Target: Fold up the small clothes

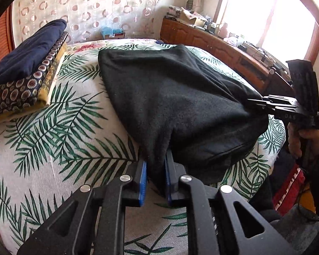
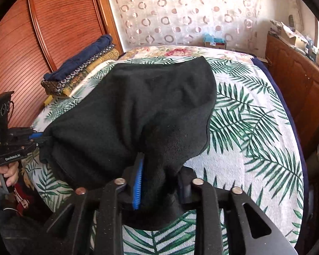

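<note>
A black fleece garment (image 1: 170, 97) lies across a bed with a palm-leaf cover (image 1: 63, 127). My left gripper (image 1: 156, 170) is shut on the garment's near corner, lifted slightly off the bed. My right gripper (image 2: 159, 180) is shut on another corner of the same garment (image 2: 138, 110). In the left wrist view the right gripper (image 1: 255, 104) pinches the cloth at the right. In the right wrist view the left gripper (image 2: 40, 137) holds the cloth at the left edge. The far end of the garment rests on the bed.
A stack of folded clothes (image 1: 25, 70) sits at the bed's far left, also in the right wrist view (image 2: 80, 72). A wooden cabinet (image 1: 223, 46) with clutter runs along the right under a window. A wooden wardrobe (image 2: 42, 31) stands to the left.
</note>
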`<act>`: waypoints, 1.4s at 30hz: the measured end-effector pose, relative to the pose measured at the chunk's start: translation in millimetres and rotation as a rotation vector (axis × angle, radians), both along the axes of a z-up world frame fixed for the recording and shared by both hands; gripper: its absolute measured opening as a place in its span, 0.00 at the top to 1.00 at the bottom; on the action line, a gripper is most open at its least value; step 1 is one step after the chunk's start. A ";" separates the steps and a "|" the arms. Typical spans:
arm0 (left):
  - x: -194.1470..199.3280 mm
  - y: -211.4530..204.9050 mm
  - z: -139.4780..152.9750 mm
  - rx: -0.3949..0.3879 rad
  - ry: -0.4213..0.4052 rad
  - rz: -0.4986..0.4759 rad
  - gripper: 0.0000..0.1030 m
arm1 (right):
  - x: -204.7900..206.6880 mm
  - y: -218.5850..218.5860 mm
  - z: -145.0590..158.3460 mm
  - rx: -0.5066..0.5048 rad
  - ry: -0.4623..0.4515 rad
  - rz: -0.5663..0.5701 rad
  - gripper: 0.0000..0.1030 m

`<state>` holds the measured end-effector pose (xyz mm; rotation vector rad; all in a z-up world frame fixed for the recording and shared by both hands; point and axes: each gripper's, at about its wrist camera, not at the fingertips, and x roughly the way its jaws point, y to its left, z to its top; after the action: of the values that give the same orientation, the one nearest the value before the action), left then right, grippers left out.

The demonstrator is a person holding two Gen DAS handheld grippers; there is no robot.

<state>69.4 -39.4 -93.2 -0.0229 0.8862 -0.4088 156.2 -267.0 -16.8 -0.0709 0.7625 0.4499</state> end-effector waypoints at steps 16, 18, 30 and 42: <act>-6.3 12.1 -2.9 -0.019 -0.001 0.020 0.70 | -70.0 -33.7 -13.0 -0.015 0.001 -0.008 0.52; -6.8 12.1 -3.7 -0.019 0.000 0.022 0.70 | -72.5 -32.1 -14.3 -0.032 -0.008 -0.011 0.52; -3.2 14.2 -9.5 -0.030 0.012 0.035 0.70 | -82.3 -19.6 -20.0 -0.110 -0.073 -0.053 0.52; 1.6 15.9 43.7 -0.151 -0.085 -0.012 0.89 | -82.9 -36.6 17.3 0.047 -0.077 0.019 0.89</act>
<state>71.0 -23.5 -49.5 -0.1379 0.7705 -0.4836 73.3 -303.6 0.5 -0.0510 0.6755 0.4803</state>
